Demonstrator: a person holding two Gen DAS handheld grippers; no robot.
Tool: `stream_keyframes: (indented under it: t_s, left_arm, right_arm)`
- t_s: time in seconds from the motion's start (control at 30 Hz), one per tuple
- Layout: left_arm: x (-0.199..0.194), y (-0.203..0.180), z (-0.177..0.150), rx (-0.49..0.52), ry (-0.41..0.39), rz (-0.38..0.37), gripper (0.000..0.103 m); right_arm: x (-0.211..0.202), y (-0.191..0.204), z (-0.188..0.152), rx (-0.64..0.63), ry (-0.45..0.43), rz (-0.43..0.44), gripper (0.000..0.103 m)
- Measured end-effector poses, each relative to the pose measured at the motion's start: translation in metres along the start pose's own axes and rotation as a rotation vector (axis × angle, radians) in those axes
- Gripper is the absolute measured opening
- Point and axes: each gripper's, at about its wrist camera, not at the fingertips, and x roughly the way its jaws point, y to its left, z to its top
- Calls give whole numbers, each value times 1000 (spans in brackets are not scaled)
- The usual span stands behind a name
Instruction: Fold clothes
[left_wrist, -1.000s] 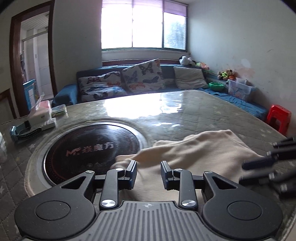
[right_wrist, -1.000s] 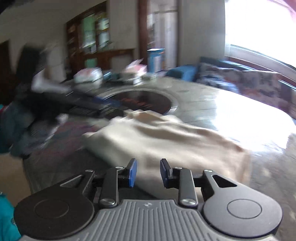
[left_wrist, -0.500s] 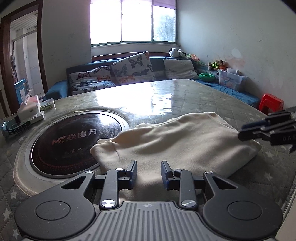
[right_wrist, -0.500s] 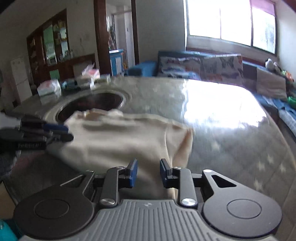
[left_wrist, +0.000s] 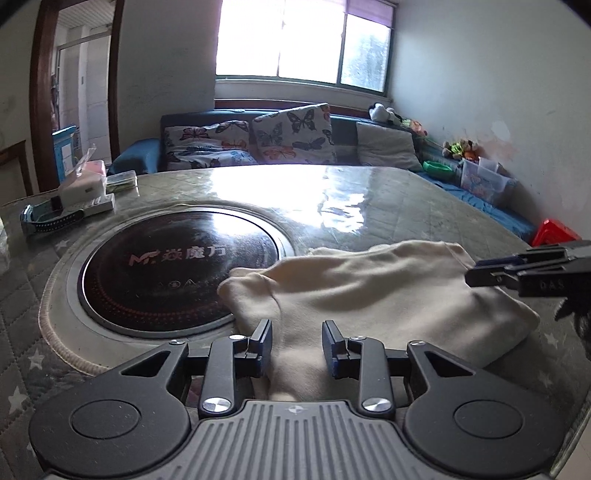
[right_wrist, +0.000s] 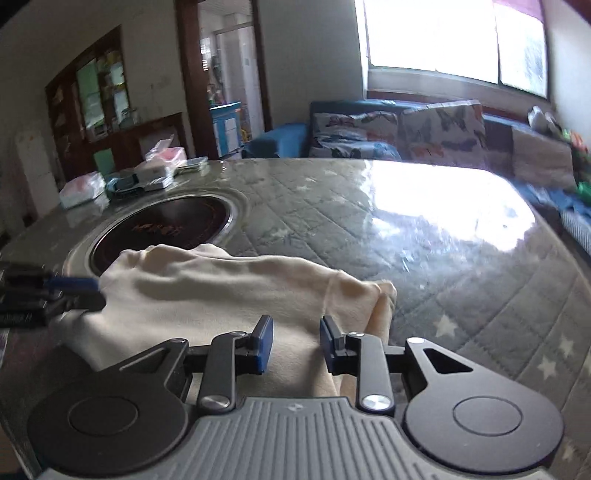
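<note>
A cream garment (left_wrist: 373, 295) lies folded on the quilted grey table, beside the round black cooktop. It also shows in the right wrist view (right_wrist: 229, 291). My left gripper (left_wrist: 297, 343) is open over the garment's near edge, holding nothing. My right gripper (right_wrist: 296, 341) is open over the garment's near right part, holding nothing. The right gripper shows in the left wrist view (left_wrist: 532, 273) at the garment's right end. The left gripper shows in the right wrist view (right_wrist: 48, 295) at the garment's left end.
The black cooktop (left_wrist: 177, 266) is set into the table (left_wrist: 369, 199) left of the garment. Boxes and a blue watch (left_wrist: 66, 206) sit at the table's far left. A blue sofa with cushions (left_wrist: 288, 136) stands behind. A red stool (left_wrist: 554, 230) is at the right.
The right gripper swung round from the left to the garment's right end. The garment now lies flatter. Both grippers stay open.
</note>
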Motion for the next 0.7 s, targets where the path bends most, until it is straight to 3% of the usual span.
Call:
stream_keyframes:
  t_s: [0.2, 0.3, 0.7]
  left_arm:
    - [4, 6, -5, -6, 29, 9, 32]
    - [3, 12, -6, -16, 32, 14, 33]
    - [-8, 37, 2, -85, 31, 43, 36]
  right_arm:
    - [5, 3, -1, 5, 32, -20, 32]
    - [-3, 17, 6, -53, 12, -11, 34]
    - [2, 133, 10, -451, 38, 275, 45]
